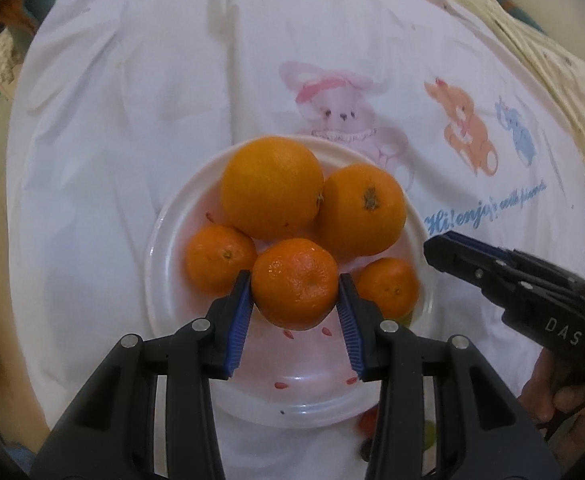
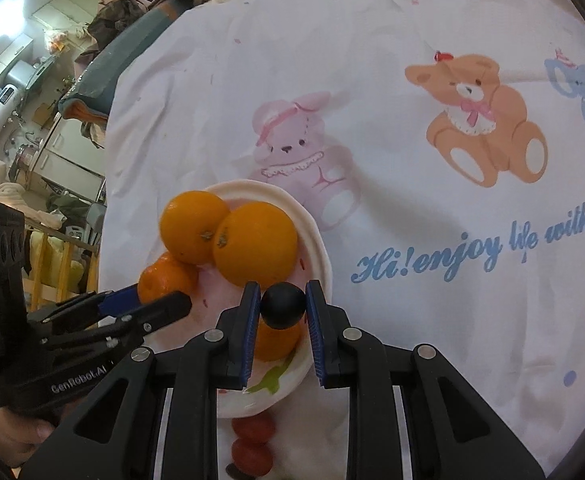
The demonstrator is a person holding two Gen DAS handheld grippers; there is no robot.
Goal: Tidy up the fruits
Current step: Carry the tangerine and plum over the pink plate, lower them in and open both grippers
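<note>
My left claw (image 1: 295,292) grips a tangerine (image 1: 294,283) over the plate (image 1: 164,240); right claw (image 2: 283,309) pinches a dark plum (image 2: 283,305), so I'll lower gently.

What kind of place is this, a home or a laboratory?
Most likely a home, perhaps a bedroom. The plate of oranges sits on a cartoon-bear bedsheet, and the right wrist view shows piled clothes and cluttered household things at the left.

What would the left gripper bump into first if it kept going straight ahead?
Holding a mandarin, the left gripper would probably push it into the two big oranges just beyond on the plate, though depth is unclear.
</note>
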